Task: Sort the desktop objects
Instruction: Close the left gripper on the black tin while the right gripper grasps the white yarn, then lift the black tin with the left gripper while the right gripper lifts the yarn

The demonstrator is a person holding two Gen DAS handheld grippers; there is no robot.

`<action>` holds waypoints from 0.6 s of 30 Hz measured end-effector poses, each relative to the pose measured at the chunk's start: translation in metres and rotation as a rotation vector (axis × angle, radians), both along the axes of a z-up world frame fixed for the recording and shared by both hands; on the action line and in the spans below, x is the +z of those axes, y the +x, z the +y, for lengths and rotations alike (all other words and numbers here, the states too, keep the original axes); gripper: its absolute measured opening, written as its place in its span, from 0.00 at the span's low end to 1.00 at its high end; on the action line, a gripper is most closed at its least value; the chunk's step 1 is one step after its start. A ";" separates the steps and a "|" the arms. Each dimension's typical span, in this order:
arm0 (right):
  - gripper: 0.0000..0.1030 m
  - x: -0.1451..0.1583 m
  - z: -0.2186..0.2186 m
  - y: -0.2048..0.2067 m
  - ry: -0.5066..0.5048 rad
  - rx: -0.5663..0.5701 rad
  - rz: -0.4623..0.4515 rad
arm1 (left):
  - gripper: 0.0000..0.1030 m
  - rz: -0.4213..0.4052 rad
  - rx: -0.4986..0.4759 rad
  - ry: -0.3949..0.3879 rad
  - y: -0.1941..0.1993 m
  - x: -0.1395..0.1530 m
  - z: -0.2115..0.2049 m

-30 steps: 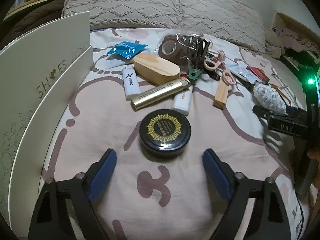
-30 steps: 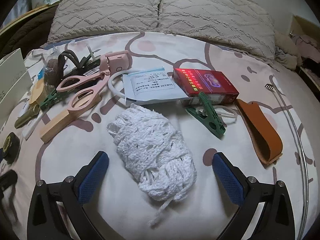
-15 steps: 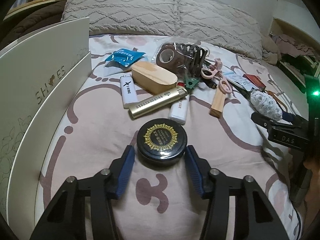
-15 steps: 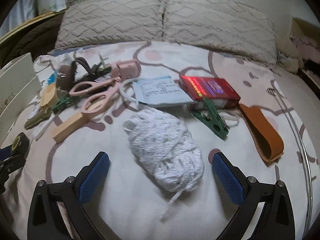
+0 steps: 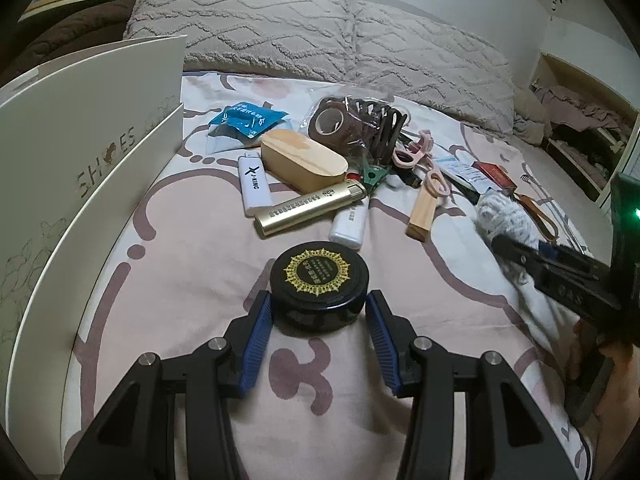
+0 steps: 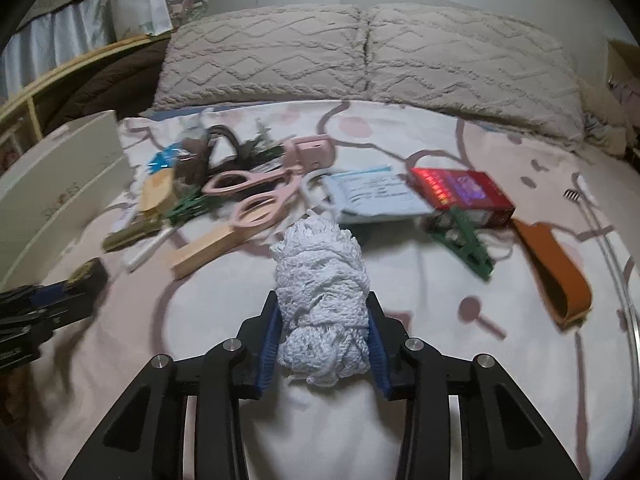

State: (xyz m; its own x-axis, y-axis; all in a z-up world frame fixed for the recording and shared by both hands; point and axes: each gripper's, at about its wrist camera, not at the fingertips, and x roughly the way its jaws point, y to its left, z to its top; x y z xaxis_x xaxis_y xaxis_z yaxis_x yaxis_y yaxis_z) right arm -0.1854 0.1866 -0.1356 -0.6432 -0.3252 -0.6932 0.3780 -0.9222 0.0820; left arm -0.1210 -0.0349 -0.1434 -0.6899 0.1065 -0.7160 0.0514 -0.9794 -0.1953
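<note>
A black round tin (image 5: 318, 276) with a gold emblem lies on the patterned bedsheet (image 5: 192, 264). My left gripper (image 5: 318, 304) is shut on it, a blue pad pressed against each side. A ball of white yarn (image 6: 320, 264) sits between the blue pads of my right gripper (image 6: 322, 304). Its jaws are closing and the pads squeeze the yarn's sides. The right gripper (image 5: 556, 264) also shows at the right edge of the left wrist view. In the right wrist view, the left gripper (image 6: 36, 308) and tin (image 6: 86, 274) sit at the left edge.
A white shoe box (image 5: 80, 168) stands along the left. Beyond the tin lie a gold lighter (image 5: 308, 210), white lighters and a wooden case (image 5: 304, 160). Pink scissors (image 6: 248, 196), a wooden block (image 6: 208, 252), a red box (image 6: 464, 192), a green clip (image 6: 468, 244) and an orange strap (image 6: 556, 276) surround the yarn. Pillows (image 6: 360, 52) line the back.
The left jaws went from wide open to shut on the tin. The right gripper moved forward around the yarn, and its jaws drew in against it.
</note>
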 end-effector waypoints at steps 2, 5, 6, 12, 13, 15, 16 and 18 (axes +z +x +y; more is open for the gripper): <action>0.39 0.001 -0.003 0.008 -0.002 0.011 -0.002 | 0.46 -0.002 0.004 0.005 0.002 0.001 0.000; 0.39 0.004 -0.008 0.022 0.003 0.020 0.010 | 0.46 0.006 0.002 0.011 0.009 0.003 0.001; 0.39 0.005 -0.009 0.027 0.003 0.025 0.013 | 0.46 0.009 -0.002 0.011 0.012 0.004 0.002; 0.39 0.006 -0.014 0.049 -0.005 0.049 0.002 | 0.46 0.016 -0.039 -0.003 0.030 0.010 0.011; 0.39 0.008 -0.013 0.053 -0.012 0.051 -0.001 | 0.46 0.013 -0.047 -0.001 0.033 0.010 0.012; 0.39 0.012 -0.008 0.062 -0.036 0.047 -0.002 | 0.46 0.004 -0.063 -0.001 0.038 0.011 0.014; 0.39 0.014 -0.005 0.067 -0.052 0.044 -0.004 | 0.46 -0.004 -0.073 -0.006 0.041 0.012 0.015; 0.39 0.016 0.002 0.077 -0.087 0.037 -0.016 | 0.46 -0.007 -0.087 -0.013 0.048 0.012 0.018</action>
